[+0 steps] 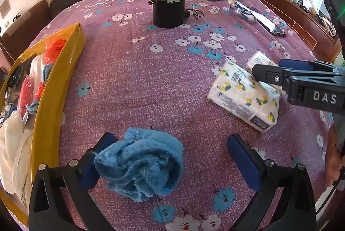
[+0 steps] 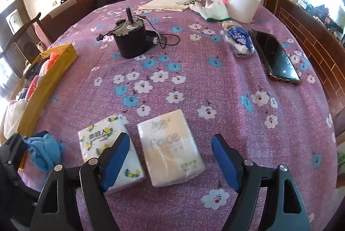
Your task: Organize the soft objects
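Blue cloth [image 1: 140, 164] crumpled, no clear long axis, on the worktop [image 1: 151, 80] between wide-open left gripper [image 1: 172, 157] fingers, touching the left one. Right gripper [image 2: 170, 157] tilted down, open astride beige tissue pack [image 2: 170, 149], long axis pointing away.

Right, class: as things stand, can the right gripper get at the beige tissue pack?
Probably yes. The right gripper is open, and the beige tissue pack lies between its fingers with nothing on top. The lemon-print tissue pack sits close beside the left finger and might get nudged.

"DAS" on right hand-held gripper [image 1: 267, 71]; "Face" on beige tissue pack [image 2: 170, 149]; "Vinda" on blue wrapper [image 2: 238, 39]
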`<state>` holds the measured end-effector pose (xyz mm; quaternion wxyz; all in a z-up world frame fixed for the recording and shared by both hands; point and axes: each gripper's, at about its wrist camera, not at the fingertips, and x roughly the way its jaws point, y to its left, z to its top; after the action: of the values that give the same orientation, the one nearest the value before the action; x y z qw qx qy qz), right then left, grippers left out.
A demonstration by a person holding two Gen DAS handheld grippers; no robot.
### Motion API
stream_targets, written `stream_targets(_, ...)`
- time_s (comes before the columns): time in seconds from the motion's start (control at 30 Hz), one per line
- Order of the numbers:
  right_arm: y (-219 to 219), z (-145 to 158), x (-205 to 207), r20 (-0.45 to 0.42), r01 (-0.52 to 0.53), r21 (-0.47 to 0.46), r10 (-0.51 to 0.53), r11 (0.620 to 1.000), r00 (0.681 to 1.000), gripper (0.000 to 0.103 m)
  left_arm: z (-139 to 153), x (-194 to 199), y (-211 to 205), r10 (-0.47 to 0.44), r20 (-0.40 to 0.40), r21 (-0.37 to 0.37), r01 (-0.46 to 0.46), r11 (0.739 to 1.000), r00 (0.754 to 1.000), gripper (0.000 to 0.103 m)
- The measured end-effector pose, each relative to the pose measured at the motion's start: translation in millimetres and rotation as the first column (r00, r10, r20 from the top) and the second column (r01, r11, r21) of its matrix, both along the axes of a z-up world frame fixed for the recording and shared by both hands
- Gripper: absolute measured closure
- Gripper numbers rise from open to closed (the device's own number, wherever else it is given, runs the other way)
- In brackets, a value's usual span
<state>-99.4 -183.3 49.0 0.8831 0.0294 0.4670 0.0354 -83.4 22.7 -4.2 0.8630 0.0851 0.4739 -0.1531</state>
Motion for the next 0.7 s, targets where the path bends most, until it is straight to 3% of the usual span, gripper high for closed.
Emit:
stream_targets(0.1, -6, -9, 4, -0.047, 0.017, -0.035, -0.019, 0.999, 0.999, 0.030, 0, -3, 0, 0.004, 0.006, 0.001, -0.004, 1.000, 1.000, 0.000)
stream_targets(0.2, -3, -9, 0, -0.029, 0.015, -0.093, -0.018, 0.996, 0.999, 0.031, 0, -4, 0, 0.007, 0.009, 0.003, -0.007, 1.000, 1.000, 0.000)
stream_targets(0.4, -1, -8, -4, -0.023, 0.026, -0.105, -0.029, 0.994, 0.999, 0.033, 0, -5, 0, 0.019, 0.009, 0.002, -0.019, 1.000, 1.000, 0.000)
stream_targets(0.47, -3, -8, -5, -0.019, 0.049, -0.103, -0.051, 0.994, 0.999, 0.026, 0, -6, 0, 0.028, 0.010, 0.004, -0.028, 1.000, 1.000, 0.000)
stream_targets(0.53, -9, -13, -1, -0.033, 0.085, -0.101, -0.089, 0.991, 0.996, 0.011, 0, -6, 0, 0.027, 0.009, 0.005, -0.027, 1.000, 1.000, 0.000)
stream_targets(0.6, -17, -17, 5, -0.056, 0.110, -0.079, -0.114, 0.991, 0.992, 0.003, 0, -6, 0, 0.021, 0.010, 0.002, -0.021, 1.000, 1.000, 0.000)
stream_targets(0.7, -19, -18, 7, -0.069, 0.113, -0.086, -0.120, 0.990, 0.990, 0.001, 0, -6, 0, 0.014, 0.009, 0.002, -0.014, 1.000, 1.000, 0.000)
